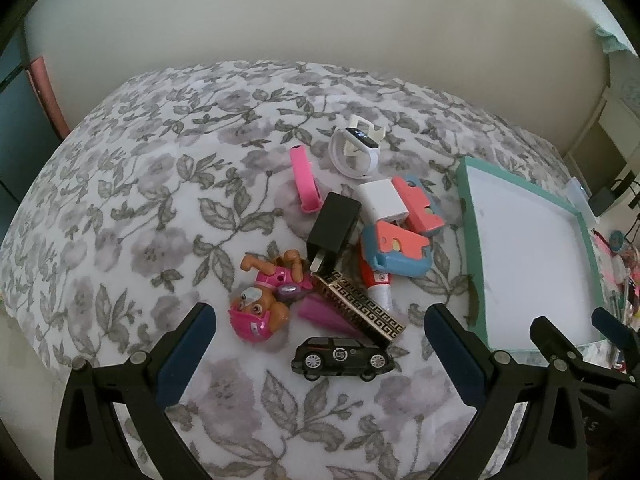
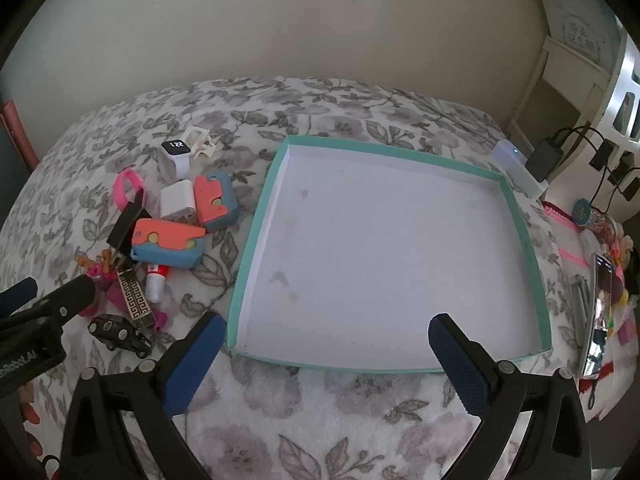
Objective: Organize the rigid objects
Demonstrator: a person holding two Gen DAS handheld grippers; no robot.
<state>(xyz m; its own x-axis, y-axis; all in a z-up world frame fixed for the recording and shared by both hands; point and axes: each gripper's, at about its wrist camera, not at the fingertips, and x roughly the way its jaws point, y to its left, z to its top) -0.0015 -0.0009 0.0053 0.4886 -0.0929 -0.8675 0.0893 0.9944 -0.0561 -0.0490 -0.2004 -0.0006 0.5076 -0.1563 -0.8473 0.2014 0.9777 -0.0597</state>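
Note:
A pile of small items lies on the floral blanket [image 1: 140, 208]: a black toy car [image 1: 342, 358], a pink pup figure [image 1: 260, 304], a black charger [image 1: 334, 228], a white charger [image 1: 380, 200], two coral-and-blue cases [image 1: 396, 252], a white watch [image 1: 356, 152] and a pink band [image 1: 306, 182]. My left gripper [image 1: 320, 316] hangs open above the car, holding nothing. To the right sits a shallow teal-rimmed tray [image 2: 256, 220], white inside and bare. My right gripper [image 2: 328, 322] stands open over the tray's near edge, holding nothing.
A phone [image 2: 600, 312], a dark power bank [image 2: 544, 160] with cables and colourful trinkets crowd the right side beyond the tray. A cream wall runs behind the bed. A gold-and-black patterned bar [image 1: 364, 304] and a glue tube [image 1: 378, 280] lie in the pile.

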